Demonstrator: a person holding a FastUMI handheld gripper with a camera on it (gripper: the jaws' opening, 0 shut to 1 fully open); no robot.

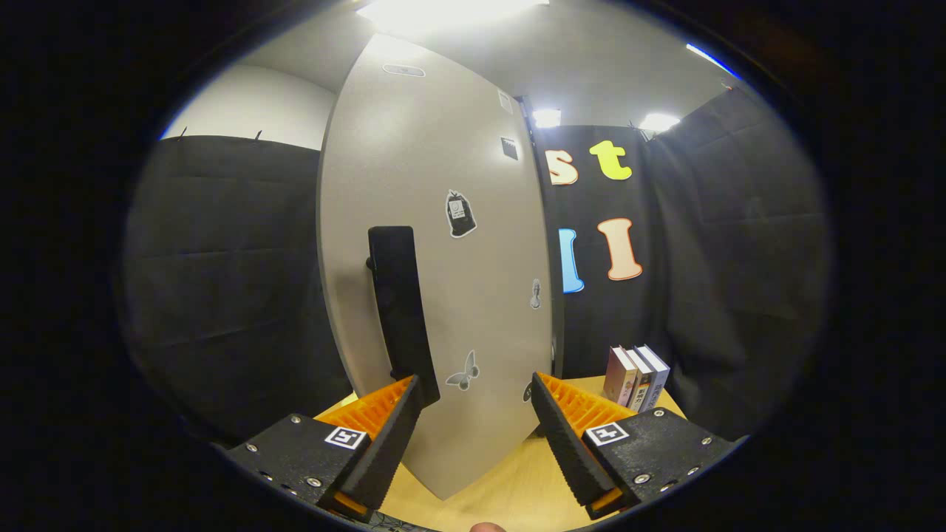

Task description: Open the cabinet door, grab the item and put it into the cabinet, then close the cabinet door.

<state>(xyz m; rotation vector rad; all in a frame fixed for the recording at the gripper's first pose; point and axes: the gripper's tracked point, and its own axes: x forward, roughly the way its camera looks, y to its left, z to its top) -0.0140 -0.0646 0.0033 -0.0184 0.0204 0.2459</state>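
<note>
Our claw gapes wide before the cabinet door. We judge the panel rigid, light-swinging; best hold is its black vertical handle. Books stand beyond.

So the count: one tall grey cabinet door with one black vertical bar handle, four stickers on it, three upright books on the one light wooden counter, and one tool with two wide-apart fingers.
</note>
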